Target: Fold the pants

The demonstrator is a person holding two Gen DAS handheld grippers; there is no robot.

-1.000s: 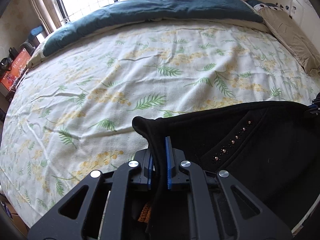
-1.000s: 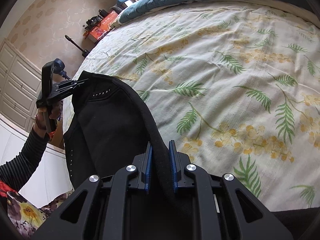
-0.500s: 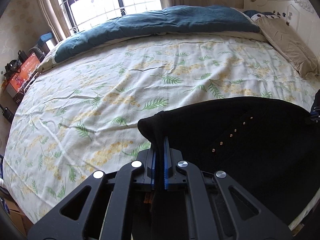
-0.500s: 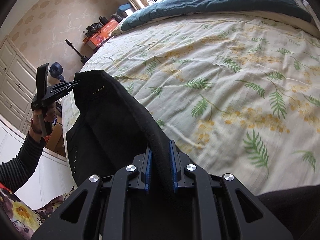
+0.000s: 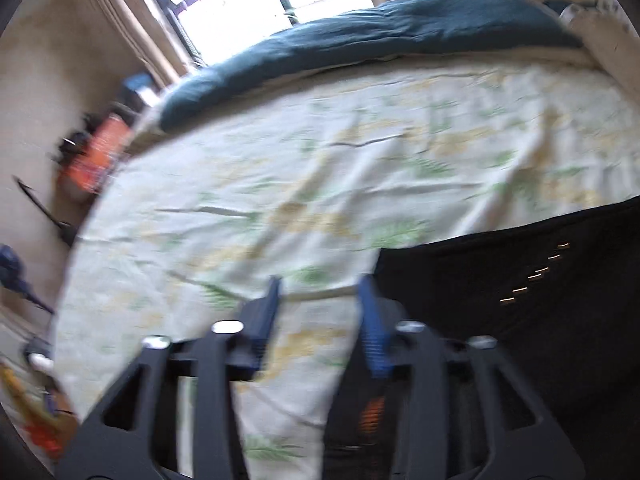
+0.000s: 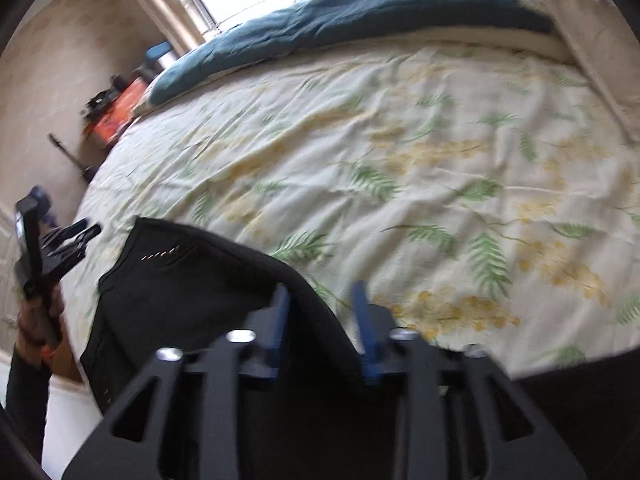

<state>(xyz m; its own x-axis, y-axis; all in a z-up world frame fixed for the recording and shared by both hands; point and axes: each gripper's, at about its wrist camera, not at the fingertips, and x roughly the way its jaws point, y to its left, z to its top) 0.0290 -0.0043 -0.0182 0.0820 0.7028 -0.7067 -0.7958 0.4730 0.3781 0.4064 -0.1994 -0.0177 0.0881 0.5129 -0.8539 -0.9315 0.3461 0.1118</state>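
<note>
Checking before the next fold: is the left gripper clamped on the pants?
No, the left gripper is open with only floral sheet between its fingers; the black pants lie beside it.

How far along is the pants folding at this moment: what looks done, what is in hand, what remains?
Done: the black pants with metal studs lie at the near edge of the floral-print bedsheet. In hand: nothing; the left tool and the right tool are both open, though the right one has pants fabric between its fingers. Left: no finished fold shows, so the folding itself appears to remain.
</note>
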